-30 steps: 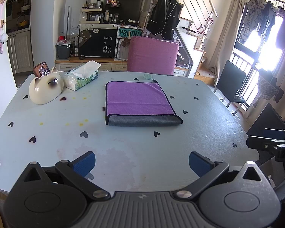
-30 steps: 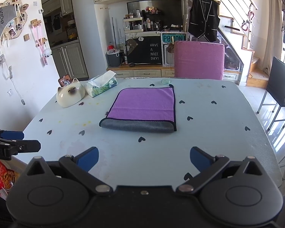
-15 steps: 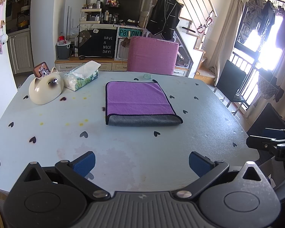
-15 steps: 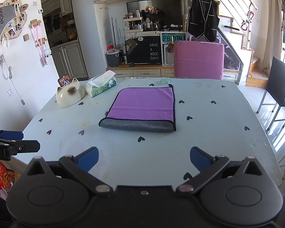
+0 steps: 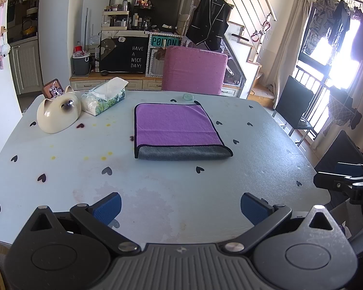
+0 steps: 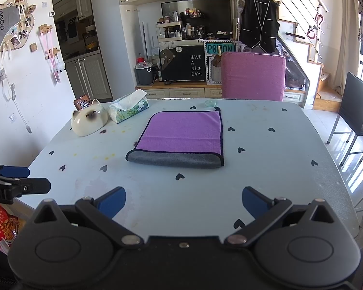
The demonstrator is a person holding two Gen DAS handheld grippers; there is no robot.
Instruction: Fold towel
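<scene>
Purple on top with a grey underside showing along its near edge, the folded microfibre towel lies flat mid-table on the pale blue heart-print tabletop. Left gripper and right gripper hover near the table's front edge, well apart from the towel, jaws spread wide, holding nothing.

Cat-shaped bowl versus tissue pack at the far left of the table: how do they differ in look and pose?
The cat-shaped bowl is cream, glossy and rounded, with a dark face and two ears; the tissue pack is a soft, boxy pack with a green leaf print. The bowl lies tipped with its face showing, while the pack lies flat with a white tissue sticking up from it. Both rest on the table, left of the folded towel, close together.
</scene>
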